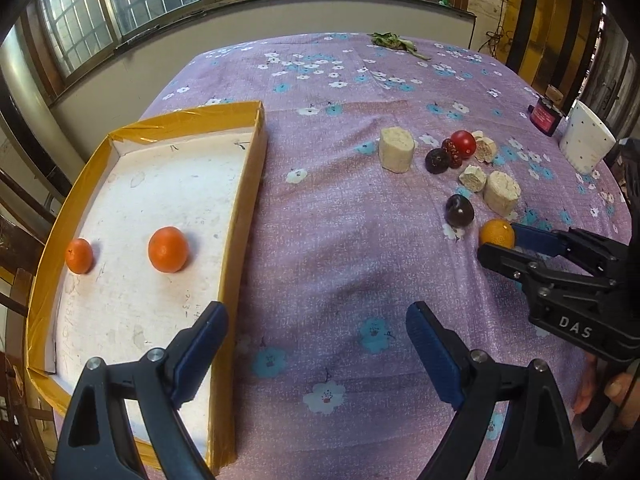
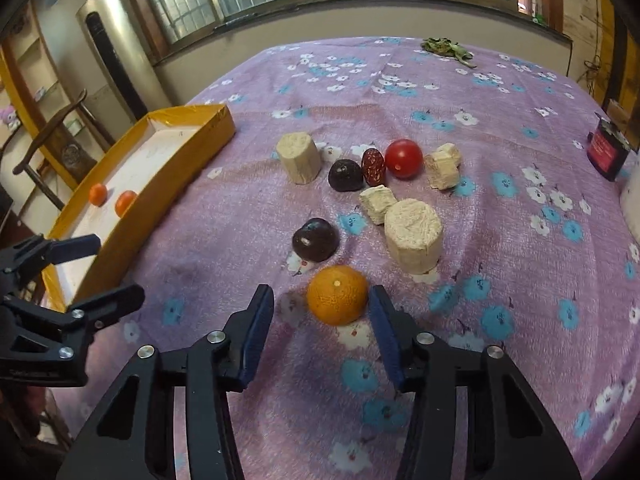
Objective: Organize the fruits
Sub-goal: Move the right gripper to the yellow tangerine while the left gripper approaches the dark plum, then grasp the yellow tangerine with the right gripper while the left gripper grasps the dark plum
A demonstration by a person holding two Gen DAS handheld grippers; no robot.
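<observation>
1. The right gripper (image 2: pixel 322 312) is spread around the orange (image 2: pixel 337 294) on the tablecloth (image 2: pixel 500 140); one pad seems to touch it, though that is hard to tell.
2. The left gripper (image 1: pixel 316 340) is spread wide and holds nothing, at the tray (image 1: pixel 240 208) near corner.
3. Two small oranges (image 1: pixel 168 249) lie in the tray by its left wall.
4. Dark plums (image 2: pixel 316 239) and a tomato (image 2: pixel 404 158) sit mid-cloth.

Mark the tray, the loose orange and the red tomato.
tray (image 1: pixel 240 208), left wrist view, right wall.
orange (image 2: pixel 337 294), right wrist view, top of the peel.
tomato (image 2: pixel 404 158), right wrist view, middle of the skin.
</observation>
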